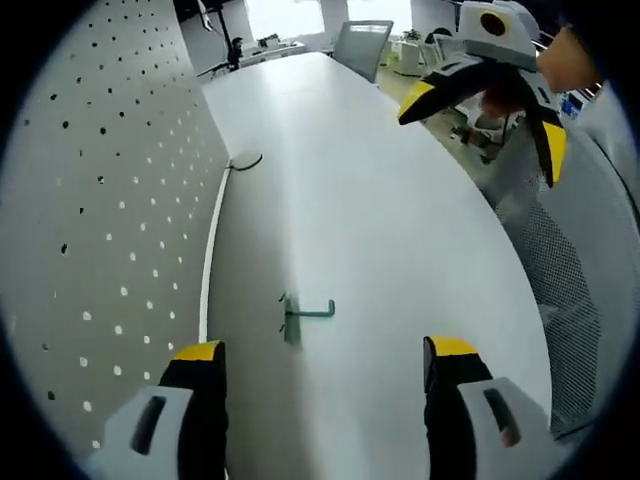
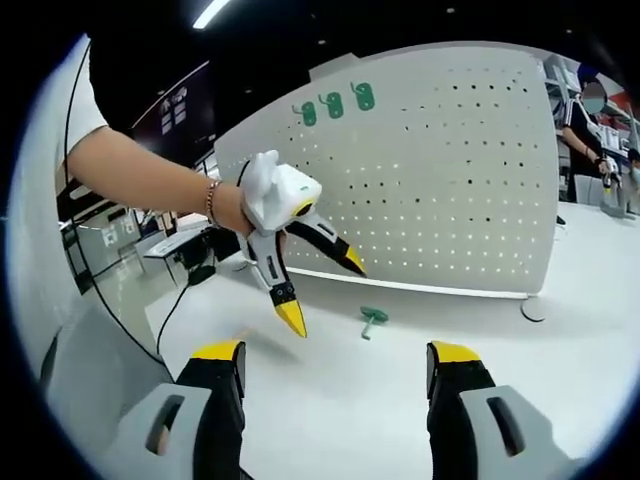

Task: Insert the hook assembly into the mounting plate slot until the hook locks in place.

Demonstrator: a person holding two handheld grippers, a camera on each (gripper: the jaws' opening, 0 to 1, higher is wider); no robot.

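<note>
Left gripper view: the left gripper (image 1: 325, 352) hangs over the white bench (image 1: 380, 220), its 2 yellow-tipped jaws spread wide and holding nothing. Just ahead of it, between the jaws and a touch closer to the left one, the green hook (image 1: 303, 313) lies flat on the bench, touching neither jaw. To the left of the gripper stands the white pegboard (image 1: 100, 230), upright along the bench edge and dotted with holes. Farther ahead, at the foot of the board, a dark cable (image 1: 246, 161) curls on the surface. Up ahead on the right, the right gripper (image 1: 482, 110) hovers above the bench, jaws apart and empty. Beyond the far end of the bench there's a grey chair (image 1: 360, 45).

Right gripper view: the right gripper (image 2: 335, 360) is also spread wide with nothing between its jaws. Ahead of it, a little right of centre, the hook (image 2: 372, 318) rests on the bench (image 2: 340, 400), near the base of the pegboard (image 2: 450, 170). The left gripper (image 2: 325, 290) comes in from the left, held in a hand (image 2: 232, 208) with a bracelet on the wrist, jaws open, tips pointing down toward the bench and just left of the hook. 3 green hooks (image 2: 334, 104) sit in a row high on the board. A person (image 2: 582, 130) stands off to the far right.
</note>
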